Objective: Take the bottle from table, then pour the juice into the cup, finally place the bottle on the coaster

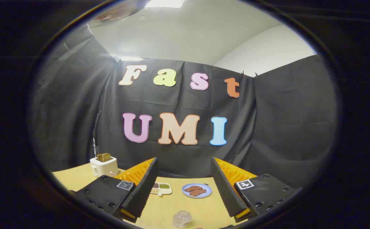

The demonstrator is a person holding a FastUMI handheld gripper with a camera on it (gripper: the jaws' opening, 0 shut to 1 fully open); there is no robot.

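My gripper point(183, 163) is open, held above the wooden table point(166, 208), with nothing between its fingers. Below and between the fingers, close to me on the table, stands a small clear glass cup point(181, 218), seen from above; its lower part is cut off from sight.
Beyond the fingers on the table lie a blue plate point(197, 190) with brown food and a small white divided dish point(161, 188). A white toaster point(104, 165) with bread in it stands at the far left corner. Black cloth walls close the booth behind and on both sides.
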